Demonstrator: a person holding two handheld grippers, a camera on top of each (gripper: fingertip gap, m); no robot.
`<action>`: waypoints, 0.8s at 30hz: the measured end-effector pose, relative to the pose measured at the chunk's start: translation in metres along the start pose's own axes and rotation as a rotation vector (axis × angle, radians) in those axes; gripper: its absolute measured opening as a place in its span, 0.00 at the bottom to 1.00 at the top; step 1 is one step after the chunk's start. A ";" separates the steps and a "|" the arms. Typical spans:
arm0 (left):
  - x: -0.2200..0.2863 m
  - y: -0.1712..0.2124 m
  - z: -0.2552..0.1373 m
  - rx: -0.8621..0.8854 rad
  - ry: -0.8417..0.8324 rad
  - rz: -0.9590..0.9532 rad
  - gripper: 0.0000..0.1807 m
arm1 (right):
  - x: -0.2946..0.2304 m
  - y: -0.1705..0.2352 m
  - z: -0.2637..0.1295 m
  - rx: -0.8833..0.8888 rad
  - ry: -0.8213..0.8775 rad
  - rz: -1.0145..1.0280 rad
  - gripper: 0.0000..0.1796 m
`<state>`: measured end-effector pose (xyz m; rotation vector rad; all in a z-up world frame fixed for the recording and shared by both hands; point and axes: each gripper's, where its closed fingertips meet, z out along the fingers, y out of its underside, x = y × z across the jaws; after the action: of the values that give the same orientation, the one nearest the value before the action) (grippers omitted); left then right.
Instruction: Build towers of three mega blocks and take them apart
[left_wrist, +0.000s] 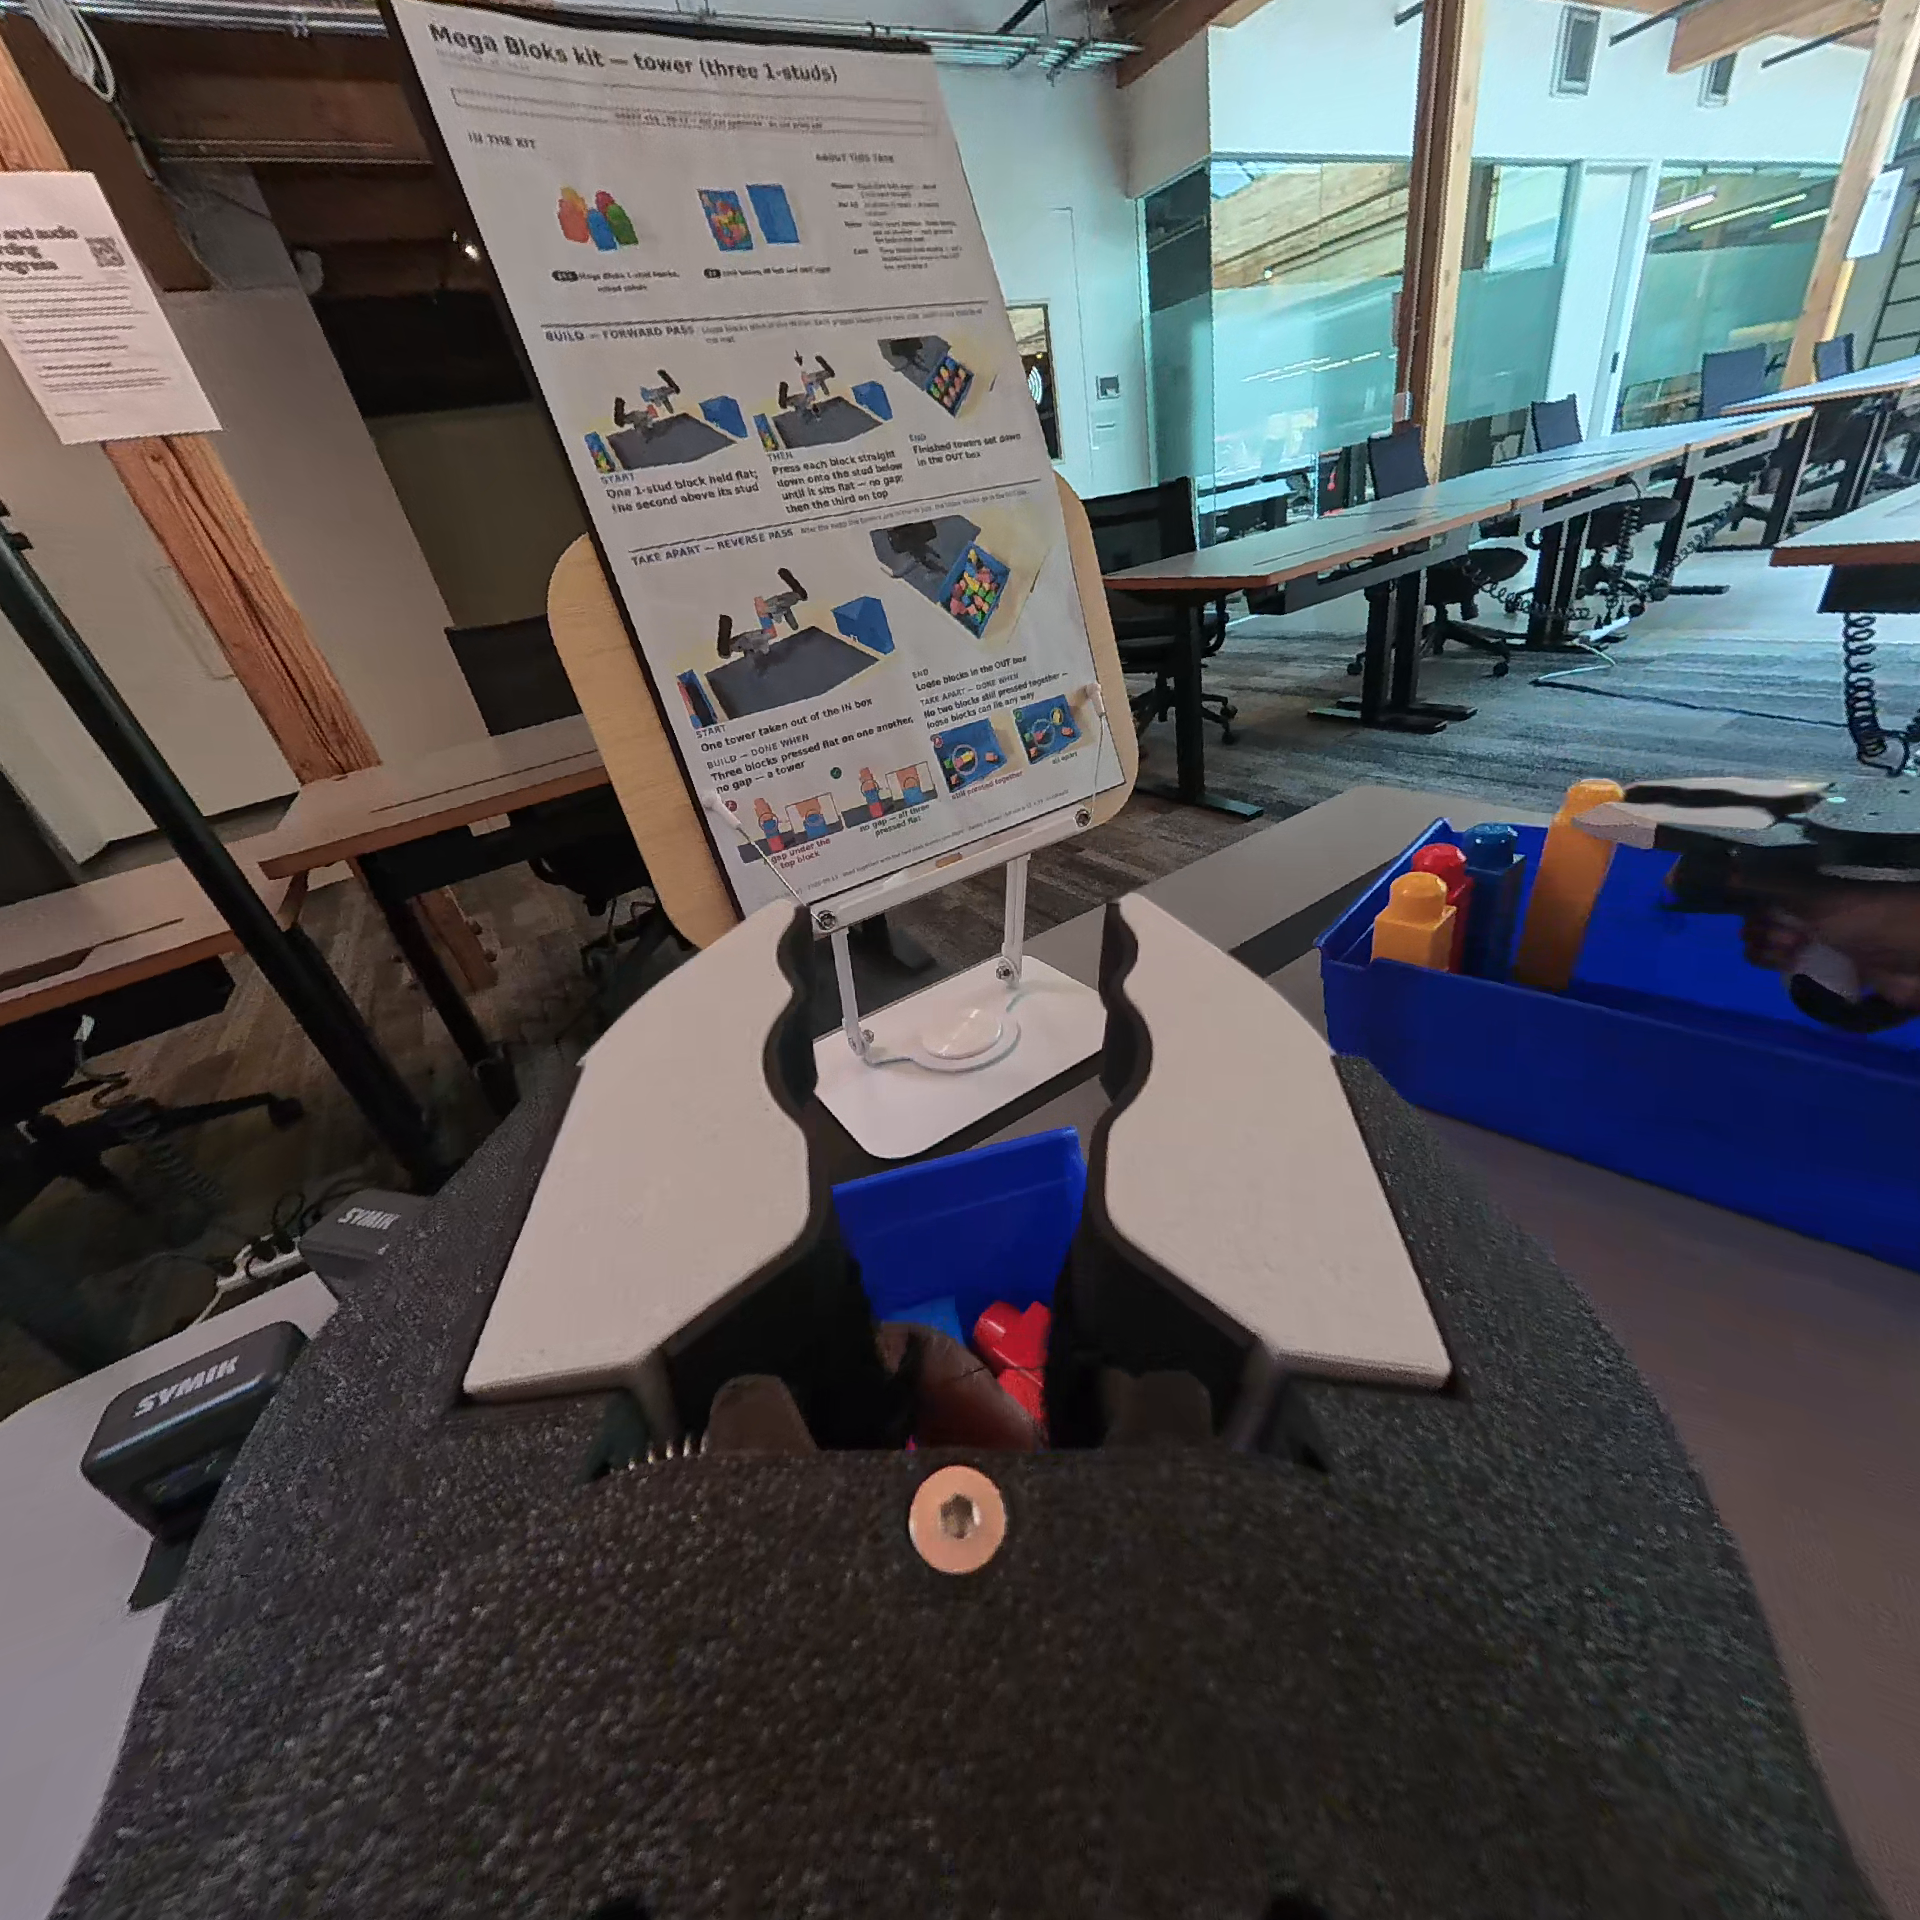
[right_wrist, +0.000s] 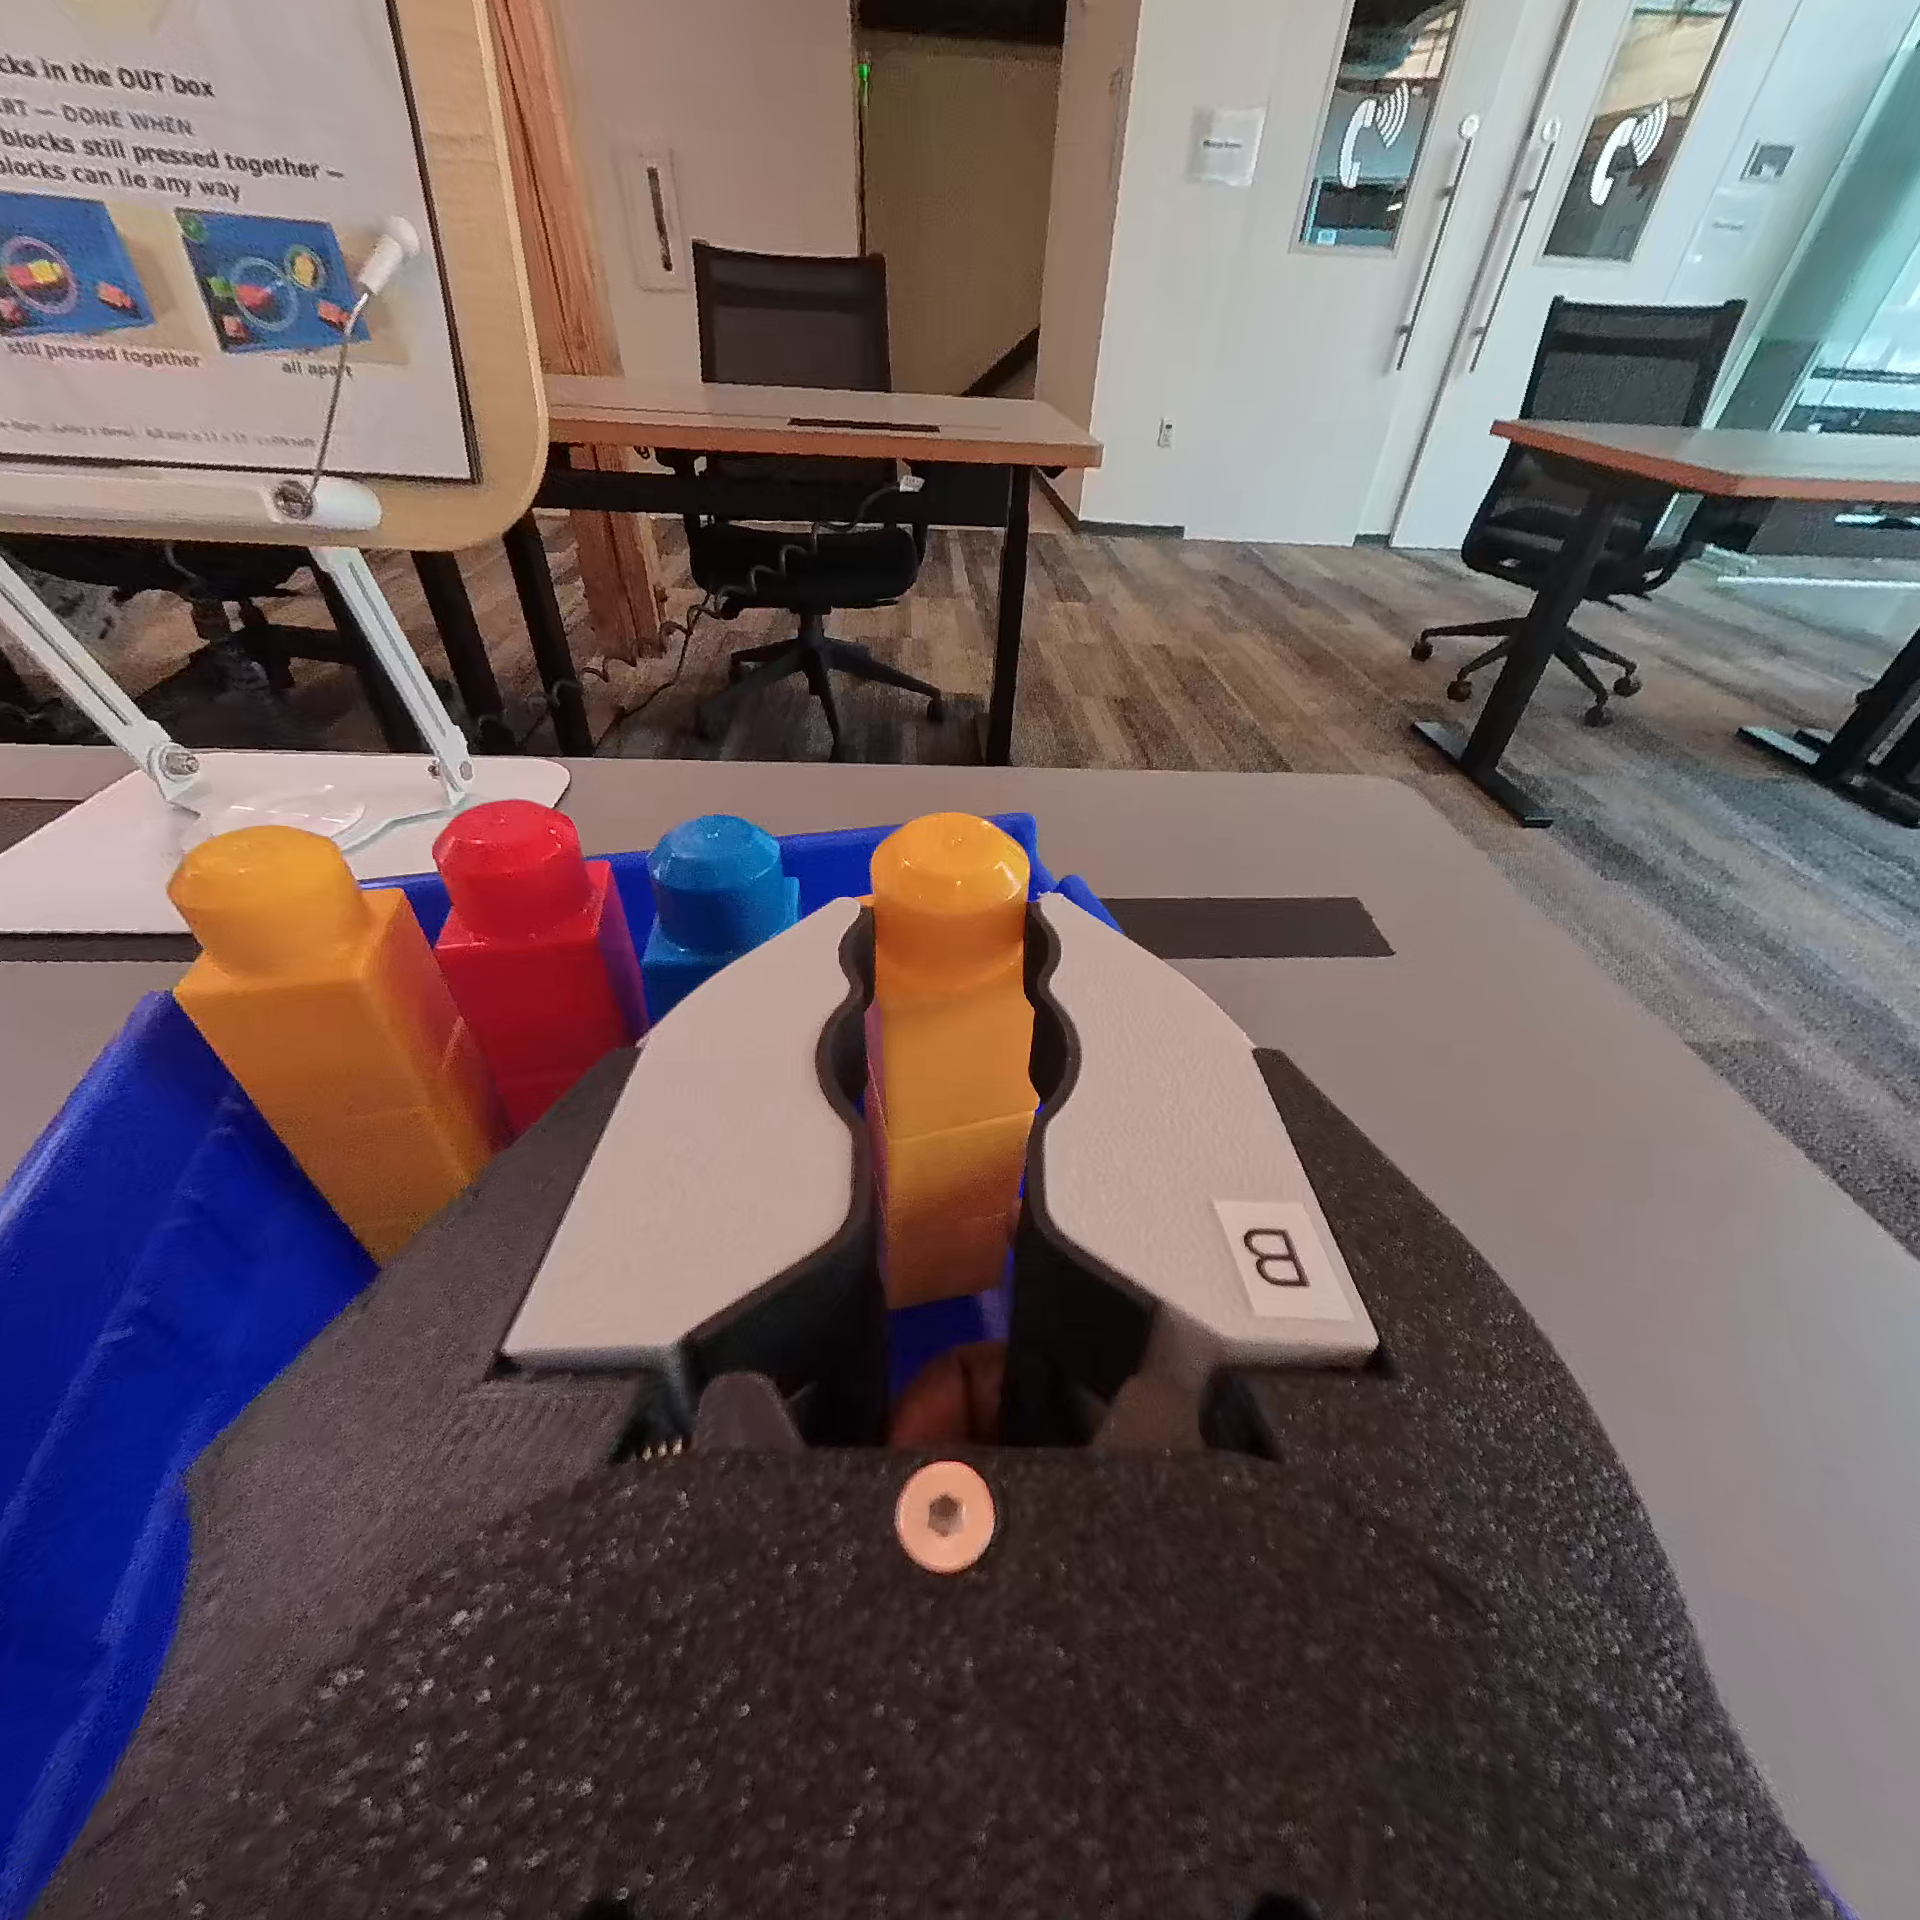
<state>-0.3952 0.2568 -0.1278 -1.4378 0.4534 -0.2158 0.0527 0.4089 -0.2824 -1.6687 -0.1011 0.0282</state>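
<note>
Right tongs (right_wrist: 948, 935) were clamped on an orange tower (right_wrist: 951, 1049), gripping it near the top with the stud poking out above the fingertips. The tower stood upright inside the blue bin (right_wrist: 135, 1226) on the grey surface (right_wrist: 1507, 1143). Three more towers stood in the same bin to its left: orange-topped (right_wrist: 312, 997), red-topped (right_wrist: 530, 935), blue-topped (right_wrist: 717, 904).

Left tongs (left_wrist: 951, 945) were spread wide, holding nothing, hovering over a second blue bin (left_wrist: 966, 1216) with loose red blocks (left_wrist: 1013, 1340) in it. An instruction sheet on a stand (left_wrist: 748, 436) stood just behind that bin.
</note>
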 end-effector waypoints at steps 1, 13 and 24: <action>0.001 0.001 0.000 -0.006 0.010 -0.003 0.29 | -0.001 0.002 0.001 -0.001 -0.009 0.003 0.15; -0.004 0.016 -0.004 -0.079 0.023 -0.010 0.29 | -0.003 0.015 0.006 -0.055 0.004 -0.027 0.15; -0.010 0.035 -0.008 -0.179 0.042 -0.082 0.30 | -0.006 -0.005 -0.002 -0.017 -0.027 -0.010 0.26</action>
<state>-0.4116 0.2585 -0.1615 -1.6319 0.4571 -0.2773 0.0462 0.4068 -0.2774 -1.6846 -0.1306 0.0420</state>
